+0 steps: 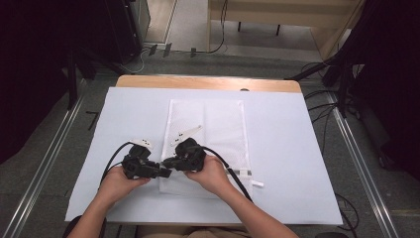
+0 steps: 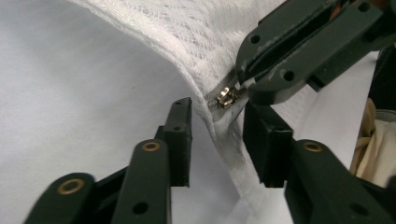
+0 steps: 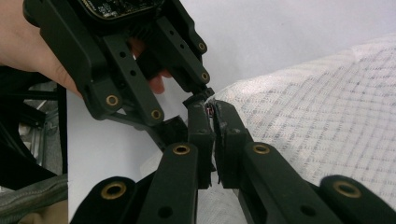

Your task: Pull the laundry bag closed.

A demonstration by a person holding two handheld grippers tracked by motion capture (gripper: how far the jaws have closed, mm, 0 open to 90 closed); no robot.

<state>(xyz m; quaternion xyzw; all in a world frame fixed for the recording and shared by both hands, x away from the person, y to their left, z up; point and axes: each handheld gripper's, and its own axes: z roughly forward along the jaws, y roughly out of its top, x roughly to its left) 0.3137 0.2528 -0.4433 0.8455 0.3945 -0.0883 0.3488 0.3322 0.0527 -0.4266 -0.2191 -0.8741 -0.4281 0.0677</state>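
Black jaws of the left gripper [image 2: 217, 140] were held apart astride the edge of the mesh bag [image 2: 201, 42] at frame centre. Its zip pull [image 2: 227, 97] was apparently pinched by the closed right gripper [image 3: 211, 109]. Next, the edge needed clamping before the zip was drawn.

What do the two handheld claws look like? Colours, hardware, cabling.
Both are matte black. The left claw and right claw have flat two-bar linkages with brass-coloured pivot bushings and blocky rectangular pads. A black cable loops from the left one, another cable trails from the right. Forearms are bare, no sleeves.
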